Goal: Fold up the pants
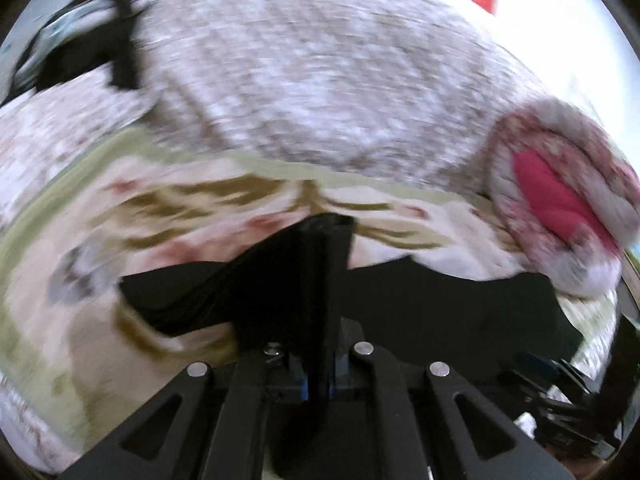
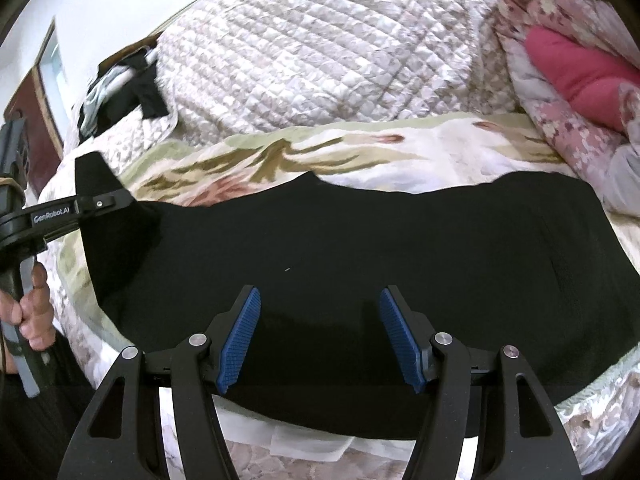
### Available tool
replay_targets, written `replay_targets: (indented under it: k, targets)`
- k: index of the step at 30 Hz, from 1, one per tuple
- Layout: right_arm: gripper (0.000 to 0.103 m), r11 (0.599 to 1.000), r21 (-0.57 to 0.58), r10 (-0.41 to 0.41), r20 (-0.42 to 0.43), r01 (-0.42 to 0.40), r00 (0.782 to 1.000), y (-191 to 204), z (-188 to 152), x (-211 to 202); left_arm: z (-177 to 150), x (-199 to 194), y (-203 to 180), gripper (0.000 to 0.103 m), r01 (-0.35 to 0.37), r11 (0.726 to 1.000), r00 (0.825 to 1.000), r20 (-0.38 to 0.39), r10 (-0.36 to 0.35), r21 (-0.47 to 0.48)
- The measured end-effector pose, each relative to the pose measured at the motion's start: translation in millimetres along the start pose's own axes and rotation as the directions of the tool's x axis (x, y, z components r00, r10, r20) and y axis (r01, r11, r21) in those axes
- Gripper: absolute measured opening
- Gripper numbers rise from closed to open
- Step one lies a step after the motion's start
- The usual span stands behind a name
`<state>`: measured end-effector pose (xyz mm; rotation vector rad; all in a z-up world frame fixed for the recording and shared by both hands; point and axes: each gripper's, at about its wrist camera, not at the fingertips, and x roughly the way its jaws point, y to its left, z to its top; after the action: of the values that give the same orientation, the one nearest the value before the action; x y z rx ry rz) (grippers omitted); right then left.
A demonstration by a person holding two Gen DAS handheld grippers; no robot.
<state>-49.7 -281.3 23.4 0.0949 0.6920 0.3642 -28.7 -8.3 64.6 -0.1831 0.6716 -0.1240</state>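
Black pants lie spread lengthwise across the bed. My right gripper hovers over their near edge, its blue pads wide apart with nothing pinched between them. At the left, a person's hand holds my left gripper, which is shut on the pants' left end and lifts it off the bed. In the blurred left wrist view, the left gripper has its fingers together, with black cloth hanging from them.
A quilted grey-white blanket is heaped behind the pants. A rolled floral quilt with a pink pillow lies at the right. Dark and light clothes are piled at the far left. The floral bedspread shows beyond the pants.
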Motion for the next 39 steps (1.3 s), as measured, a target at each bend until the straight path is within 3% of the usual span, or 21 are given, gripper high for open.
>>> replay_targets:
  k: [7,11,14,17,19,22,24,26,27,30,32,35,39]
  targets:
    - [0.063,0.994,0.101,-0.049,0.027,0.046,0.998,-25.4,4.7,-8.9,-11.3,29.3,-72.7,0.007,0.155,0.979,0.986,-0.088,-0.144,0.13]
    - [0.063,0.986,0.154,-0.064,0.012,0.061,0.998,-39.4,4.3,-8.5,-38.0,45.0,-100.3,0.007,0.262,0.954,0.955,-0.178,-0.235,0.146]
    - [0.063,0.982,0.179,-0.066,-0.003,0.065,0.998,-47.7,3.4,-6.6,-55.5,56.7,-111.2,0.007,0.271,0.947,0.943,-0.243,-0.227,0.169]
    - [0.063,0.98,0.191,-0.061,-0.004,0.061,0.998,-50.2,2.4,-6.9,-55.4,52.4,-109.5,0.008,0.292,0.942,0.938,-0.242,-0.248,0.163]
    - [0.063,0.979,0.195,-0.055,-0.003,0.055,0.998,-50.8,2.3,-7.3,-52.8,46.5,-106.7,0.014,0.316,0.939,0.93,-0.243,-0.278,0.136]
    - [0.063,0.975,0.22,-0.016,0.002,0.015,1.0,-52.9,2.4,-7.7,-50.7,35.7,-101.8,0.035,0.394,0.915,0.896,-0.256,-0.363,0.084]
    - [0.063,0.97,0.238,0.037,0.005,-0.038,0.999,-53.3,2.2,-7.9,-47.3,20.5,-93.7,0.038,0.426,0.902,0.888,-0.225,-0.401,0.071]
    - [0.063,0.964,0.248,0.095,0.001,-0.093,0.995,-51.5,2.9,-5.4,-42.2,8.6,-83.1,0.041,0.404,0.911,0.905,-0.18,-0.385,0.085]
    - [0.063,0.961,0.25,0.126,-0.006,-0.121,0.992,-49.1,3.6,-3.0,-38.8,4.0,-74.3,0.042,0.37,0.924,0.923,-0.155,-0.353,0.093]
    - [0.063,0.948,0.26,0.2,-0.039,-0.183,0.979,-41.8,8.9,10.9,-30.4,8.2,-46.2,0.042,0.246,0.965,0.964,-0.12,-0.235,0.086]
    - [0.063,0.942,0.263,0.235,-0.08,-0.206,0.969,-37.3,14.7,27.1,-27.3,16.7,-25.9,0.042,0.152,0.986,0.982,-0.12,-0.143,0.066]
    - [0.062,0.942,0.265,0.243,-0.111,-0.207,0.964,-35.1,21.4,44.9,-28.4,24.2,-4.4,0.042,0.101,0.995,0.989,-0.111,-0.098,0.024]
    - [0.06,0.924,0.296,0.288,-0.12,-0.243,0.95,-33.7,23.9,51.4,-36.6,34.9,1.8,0.042,0.095,0.995,0.987,-0.132,-0.093,0.013]
